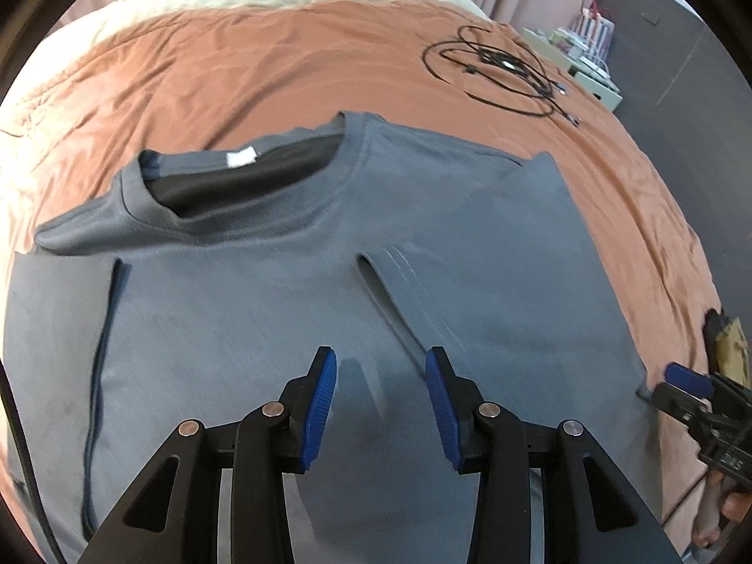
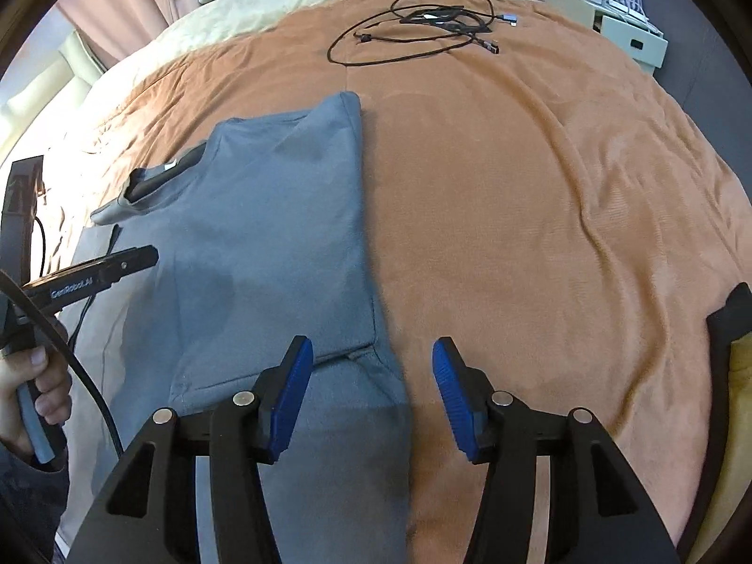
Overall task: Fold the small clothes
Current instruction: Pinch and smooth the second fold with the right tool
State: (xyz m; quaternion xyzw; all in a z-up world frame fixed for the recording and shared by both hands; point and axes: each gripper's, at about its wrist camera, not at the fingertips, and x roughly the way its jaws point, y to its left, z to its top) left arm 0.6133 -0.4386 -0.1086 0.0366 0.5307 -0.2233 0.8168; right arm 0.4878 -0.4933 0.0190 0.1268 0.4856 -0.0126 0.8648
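Shirt edge lies straight on blanket; left tool and right tool hang released above.

The t-shirt lies flat on the blanket, directly under and ahead of the left gripper, its collar at the far end from that claw. Both its sides are folded in over the body. The right gripper hangs over the shirt's right edge, with bare blanket to its right. The tangled cables lie on the blanket well beyond both claws, past the shirt.
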